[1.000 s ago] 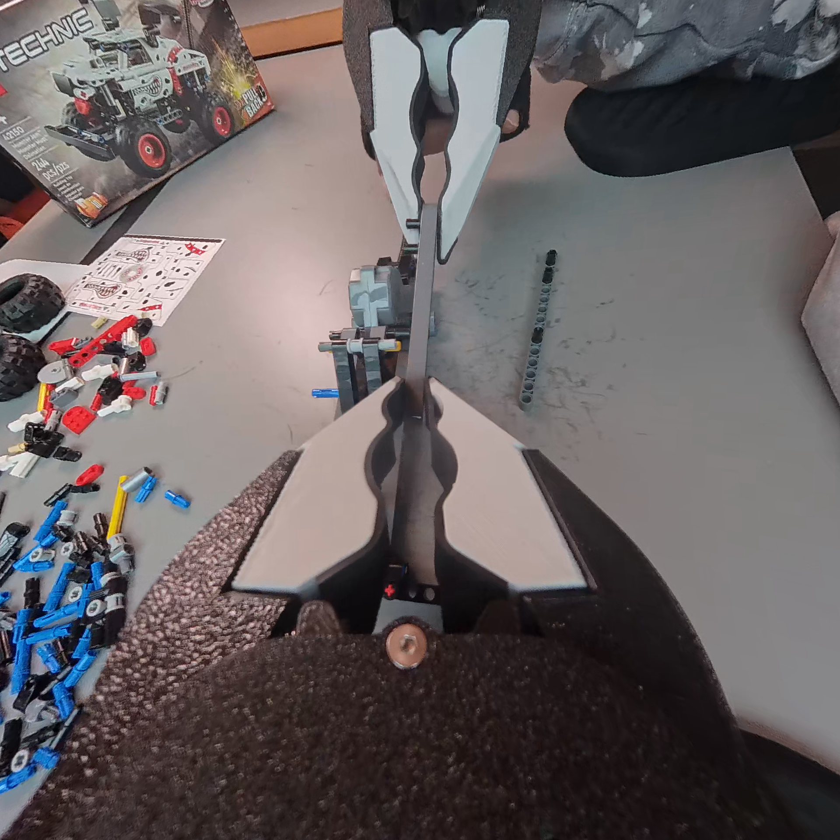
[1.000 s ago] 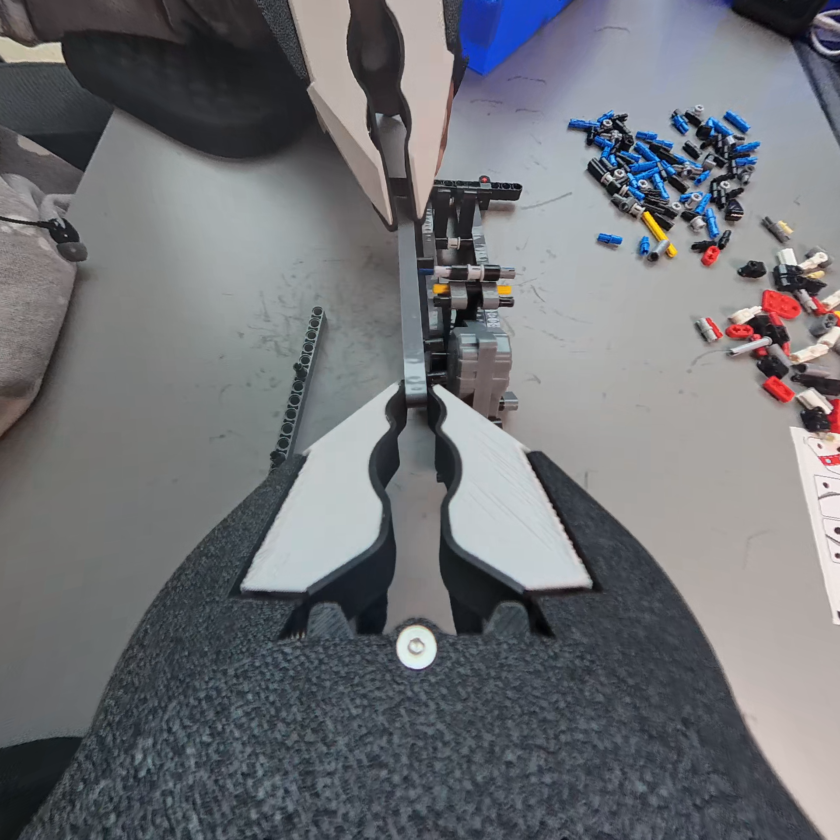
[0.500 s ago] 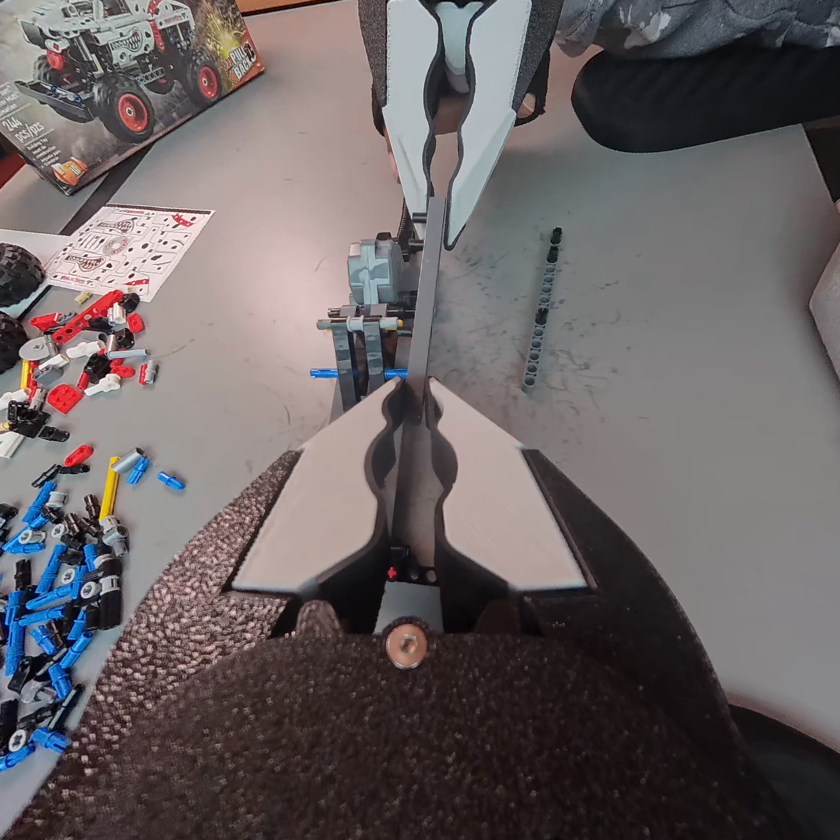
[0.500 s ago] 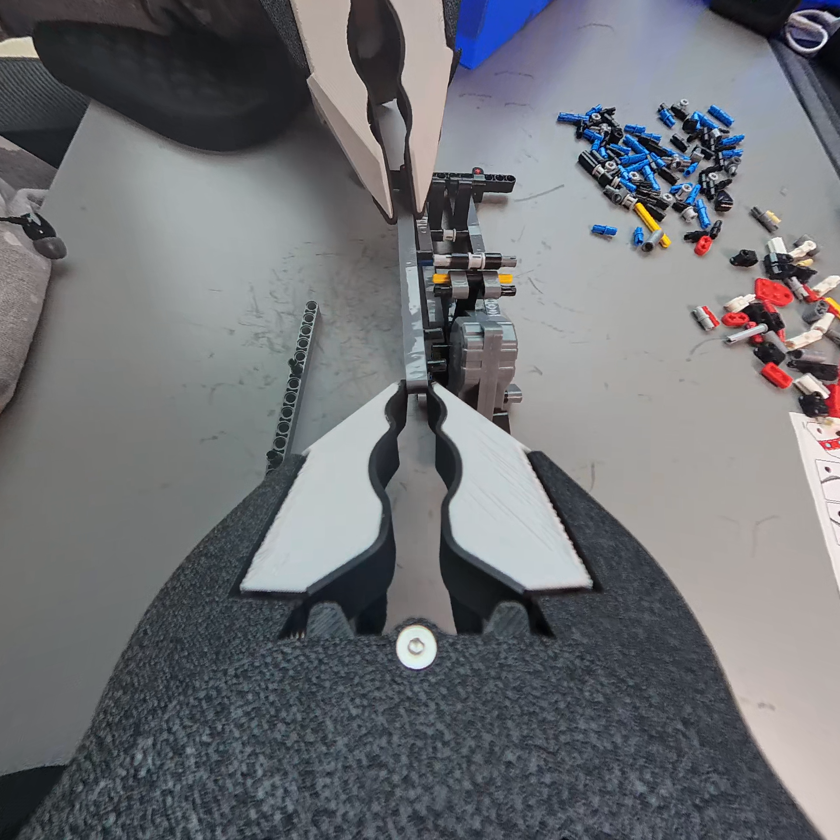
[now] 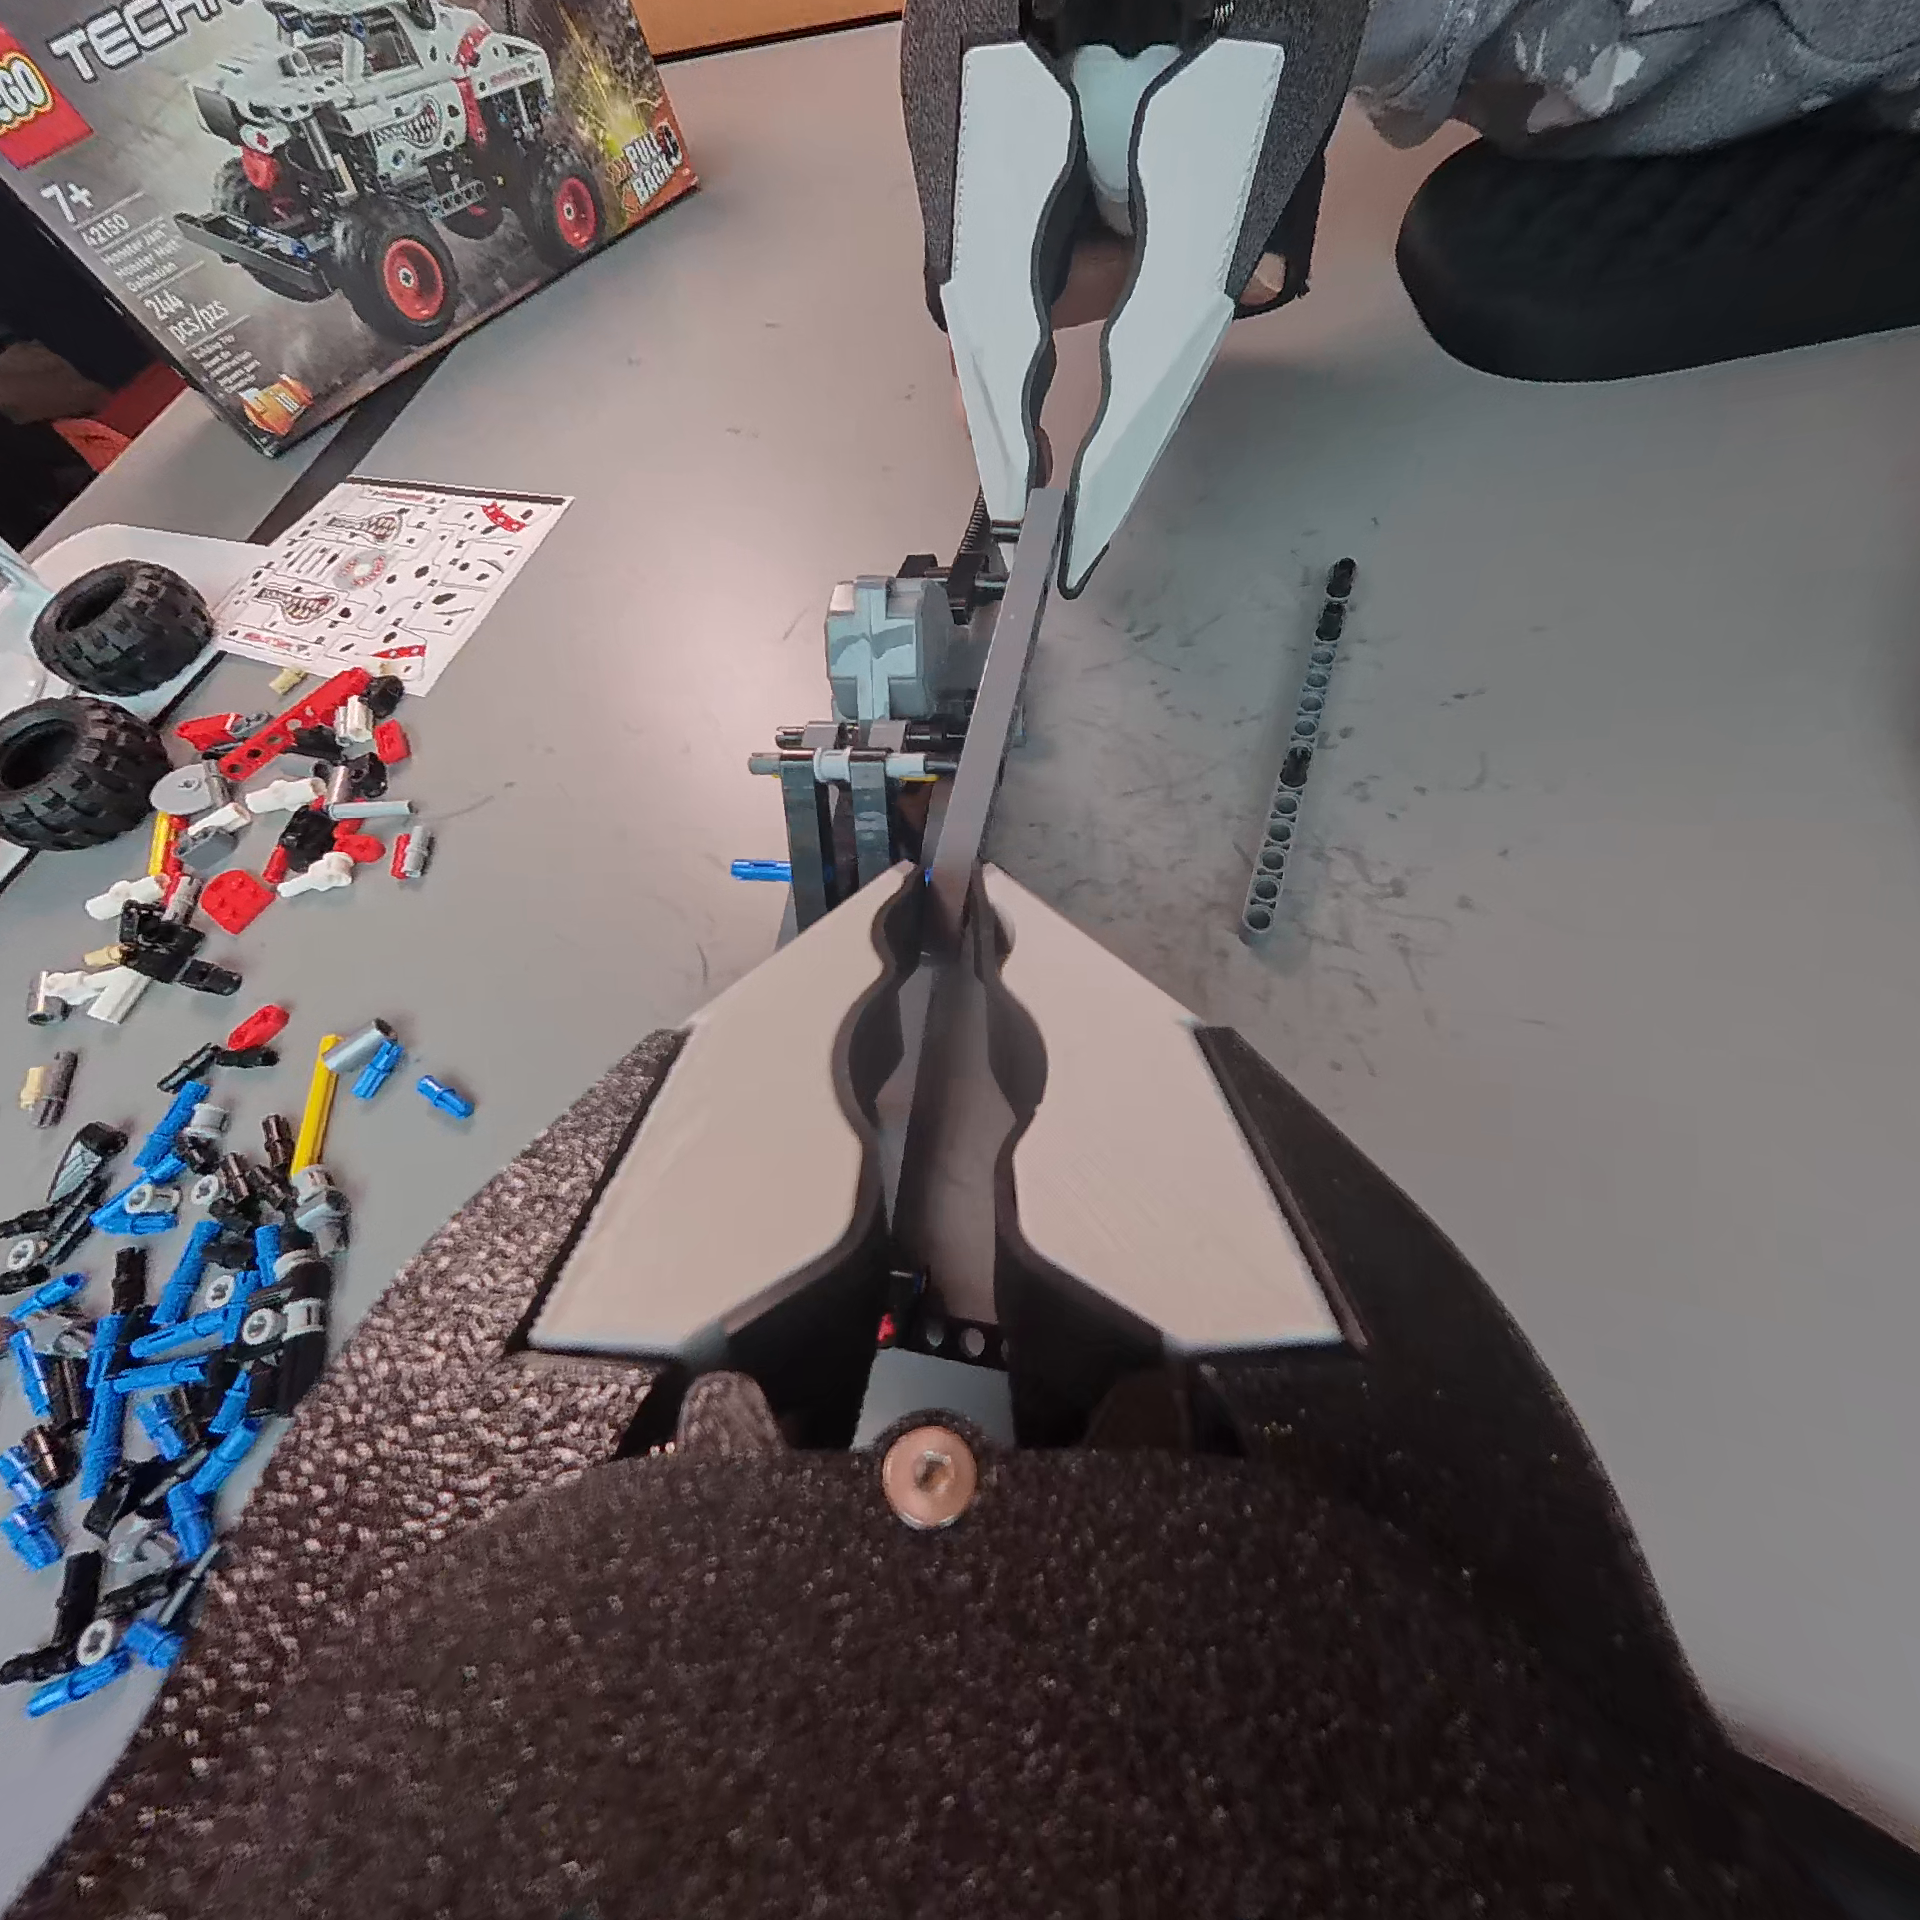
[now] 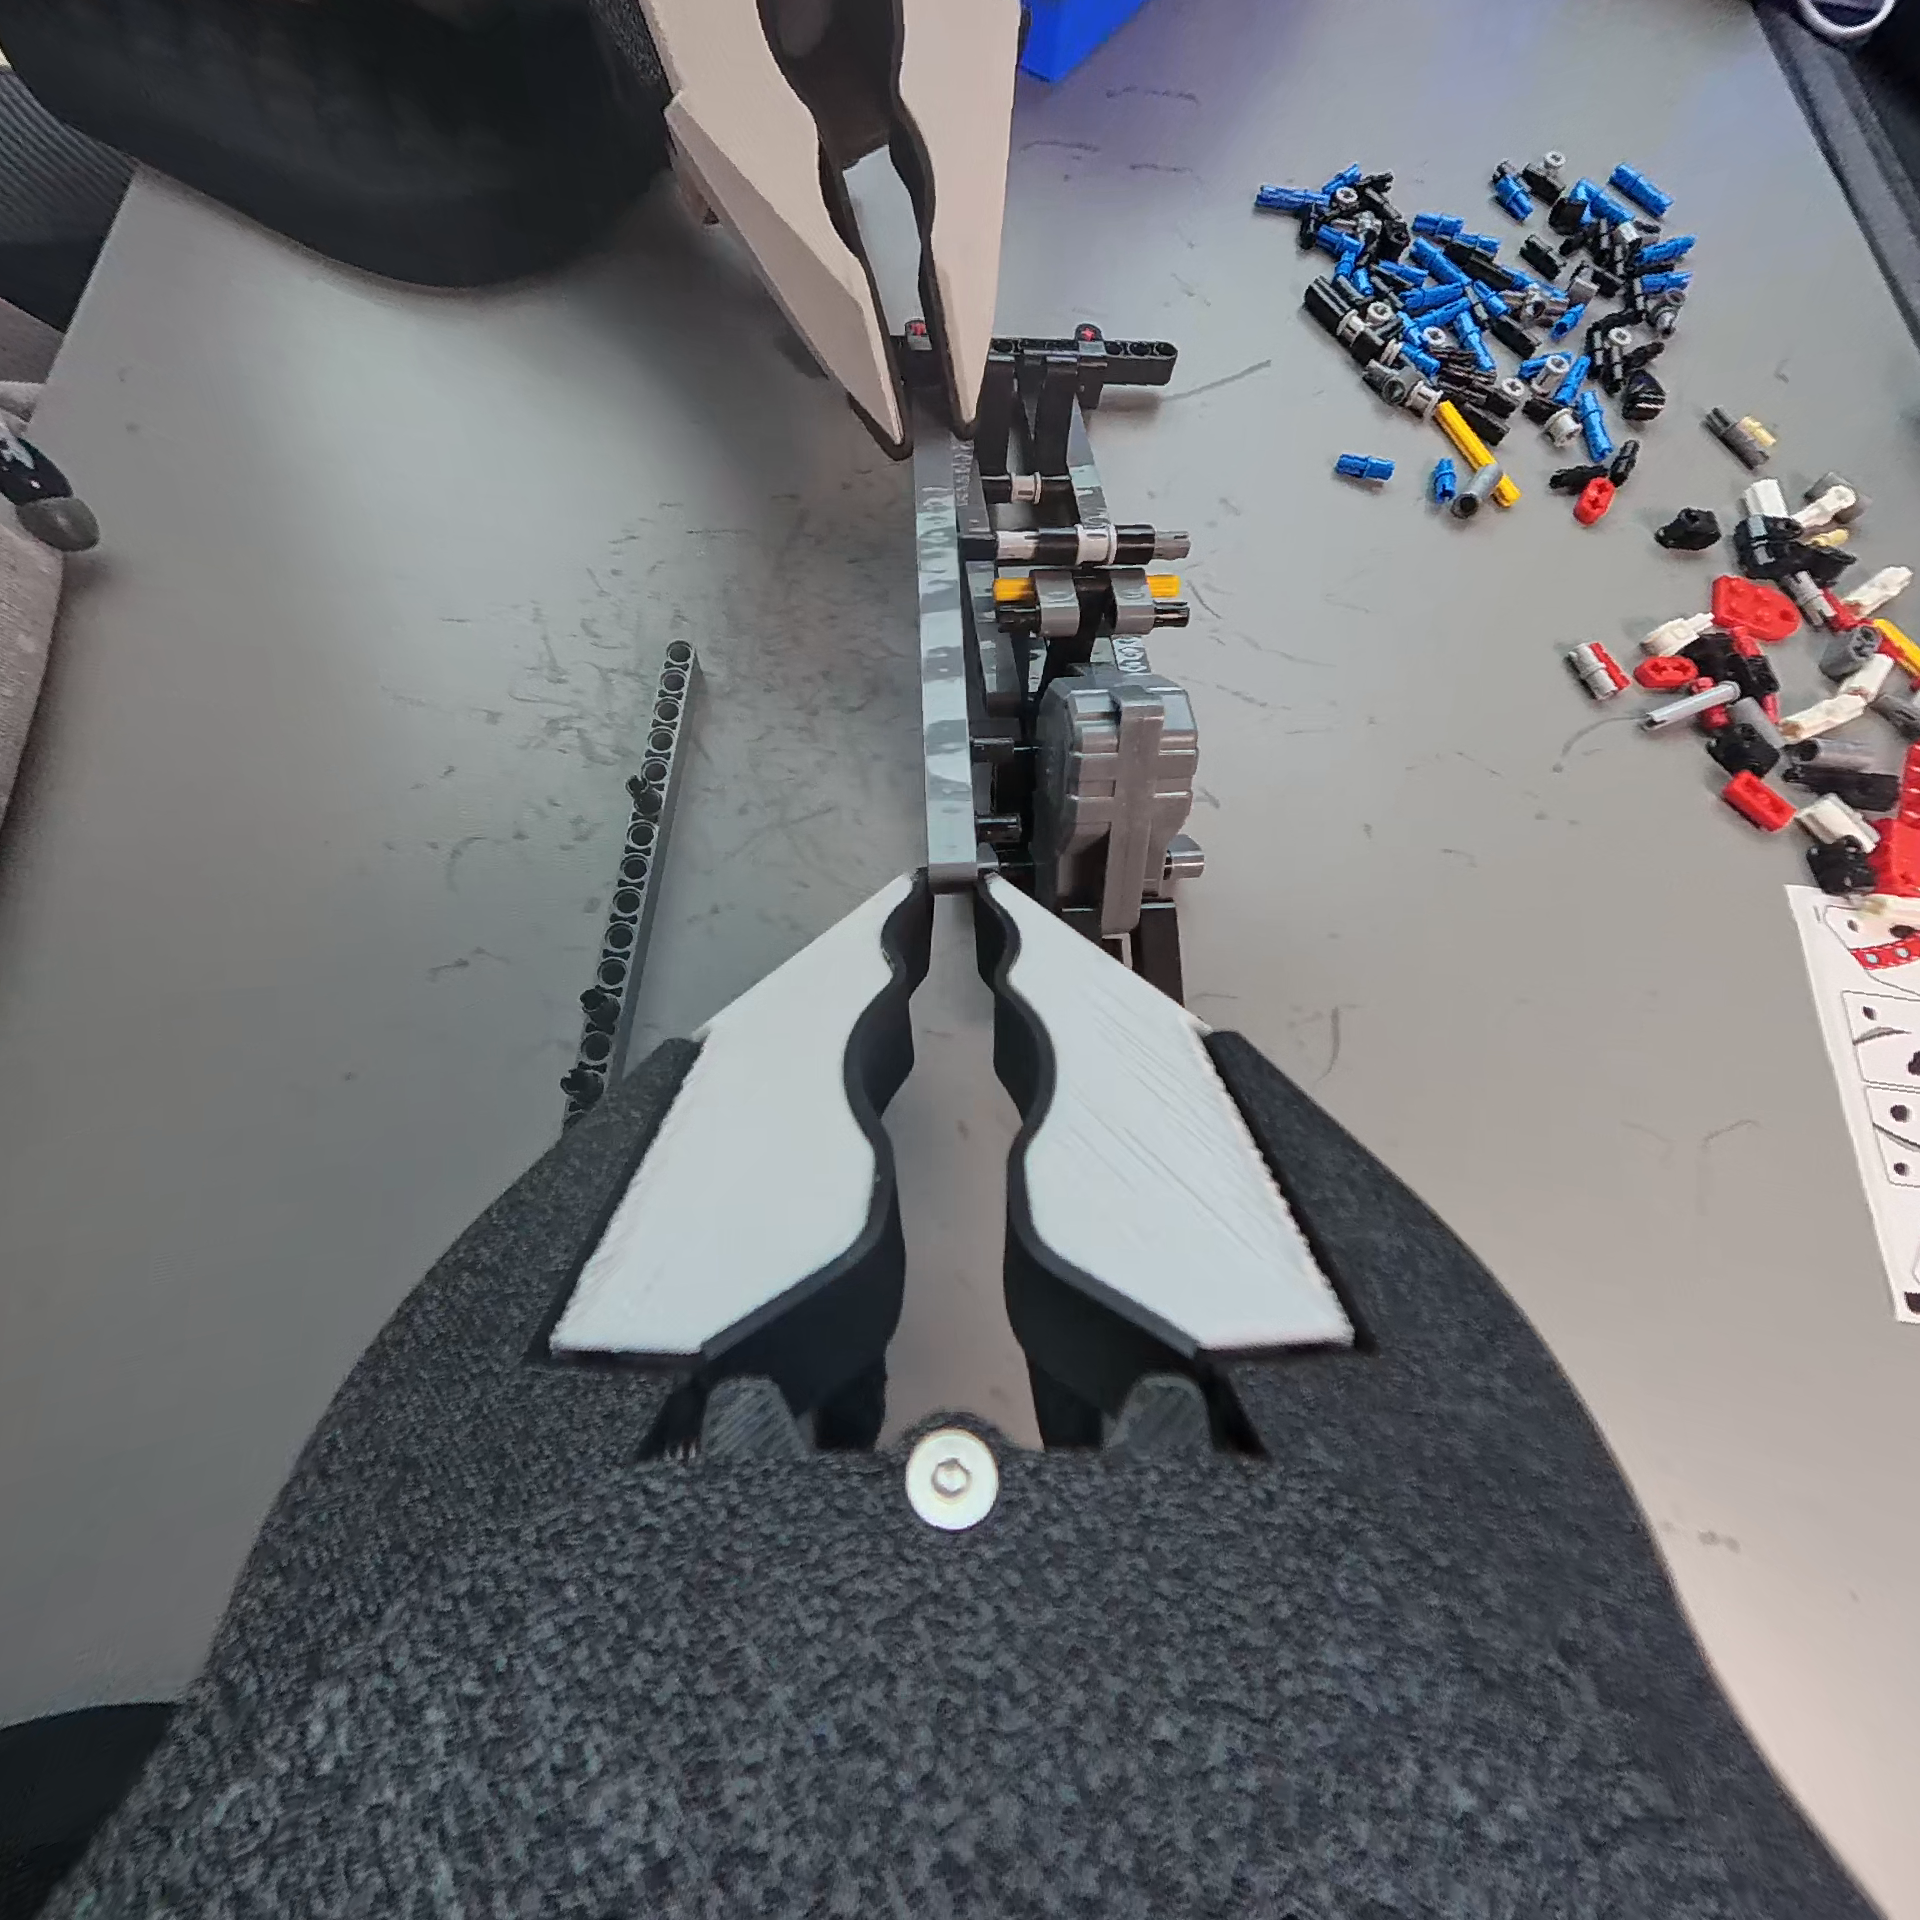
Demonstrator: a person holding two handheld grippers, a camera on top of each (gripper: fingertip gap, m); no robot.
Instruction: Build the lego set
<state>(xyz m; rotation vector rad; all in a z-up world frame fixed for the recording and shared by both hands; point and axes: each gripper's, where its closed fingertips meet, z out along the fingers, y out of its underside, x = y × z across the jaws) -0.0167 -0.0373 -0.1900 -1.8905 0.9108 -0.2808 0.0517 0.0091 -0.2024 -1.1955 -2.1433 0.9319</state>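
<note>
The left hand-held gripper (image 5: 948,883) and the right hand-held gripper (image 6: 951,883) are each closed on opposite ends of a long dark grey beam (image 6: 943,665), part of the half-built chassis (image 6: 1101,748) on the grey table (image 6: 312,520). A loose grey beam (image 5: 1299,758) lies just beside it, and small loose pieces (image 6: 1475,291) lie well apart.

A gray table (image 5: 1558,520) (its top is scuffed) has a half-built lego frame (image 5: 883,727) in the middle. Beside the frame lies a long gray beam (image 5: 1299,758). Farther off lie loose pieces (image 5: 156,1299), two black tires (image 5: 94,696), a sticker sheet (image 5: 395,571) and the box (image 5: 312,187).
</note>
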